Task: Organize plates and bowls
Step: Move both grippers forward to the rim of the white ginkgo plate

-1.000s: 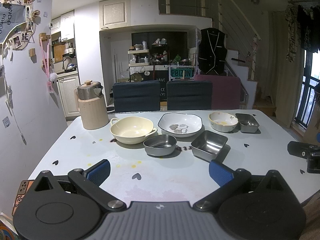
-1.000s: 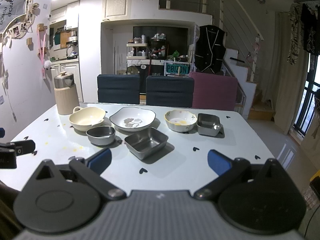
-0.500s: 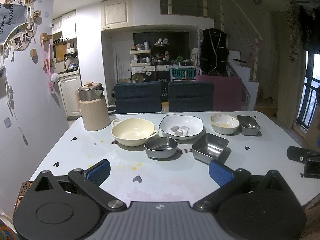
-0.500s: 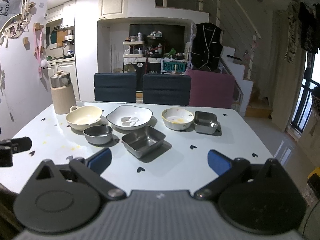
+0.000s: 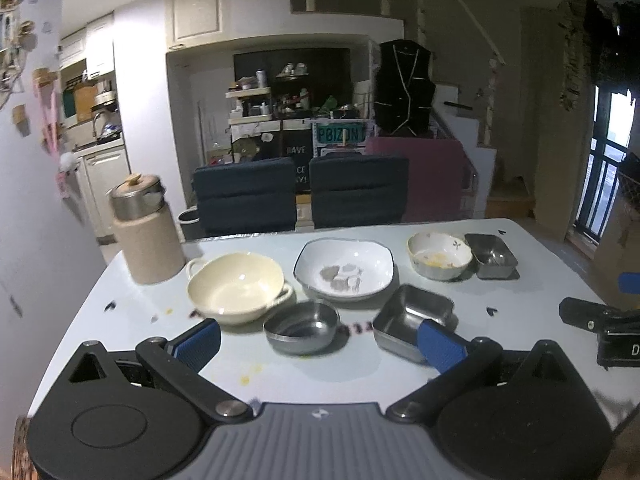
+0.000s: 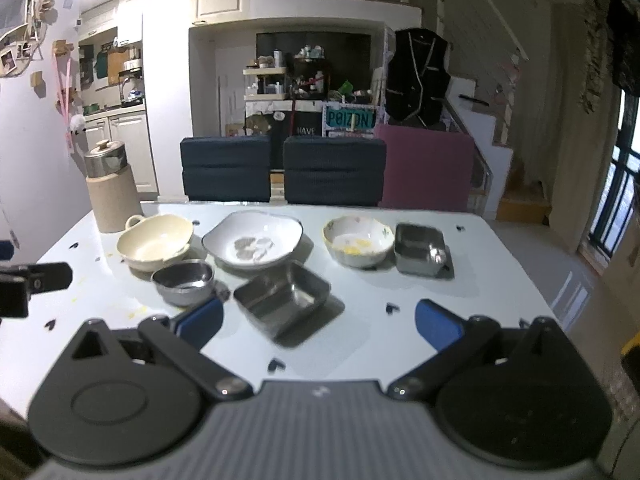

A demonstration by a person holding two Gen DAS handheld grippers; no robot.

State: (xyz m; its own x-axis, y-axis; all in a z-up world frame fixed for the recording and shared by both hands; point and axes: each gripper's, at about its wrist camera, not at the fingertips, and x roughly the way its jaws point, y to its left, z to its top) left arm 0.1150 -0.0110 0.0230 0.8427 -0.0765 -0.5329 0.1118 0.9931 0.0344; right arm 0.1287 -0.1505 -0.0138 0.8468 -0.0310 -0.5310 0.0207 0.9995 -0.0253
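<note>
Six dishes sit loose on the white table (image 5: 120,280), none stacked, both grippers spread wide and carrying nothing. Left gripper (image 5: 320,340) hovers over the near edge, facing the small round steel bowl; right gripper (image 6: 318,320) does the same over the near steel tray. Biggest first: white square plate (image 5: 345,269), centre back, ceramic, shallow, some residue in the well; probably heavy-ish, brittle and glazed slick, so pinch the raised rim at a corner, not the flat. Cream two-handled bowl (image 5: 237,288), left of it, just beside the beige canister (image 5: 145,236); likely the heaviest piece, stiff, chips if knocked. Take it by the thick rim or a loop handle, though a handle grab may let it swing. Near steel tray (image 6: 284,298), front centre, tilted corner-on to both cameras; light, rigid, won't break but slippery and will skid, so clamp one straight wall from above. Floral bowl (image 5: 439,255), back right, touching or almost touching the far steel tray (image 5: 491,255); ceramic with yellow residue inside, fragile, grip the rim on the side away from the tray. Far tray handles like the near one, looks nestable with it. Small round steel bowl (image 5: 301,327), front, just beside the cream bowl; light, curved wall, pads may slide, bite the lip square.
</note>
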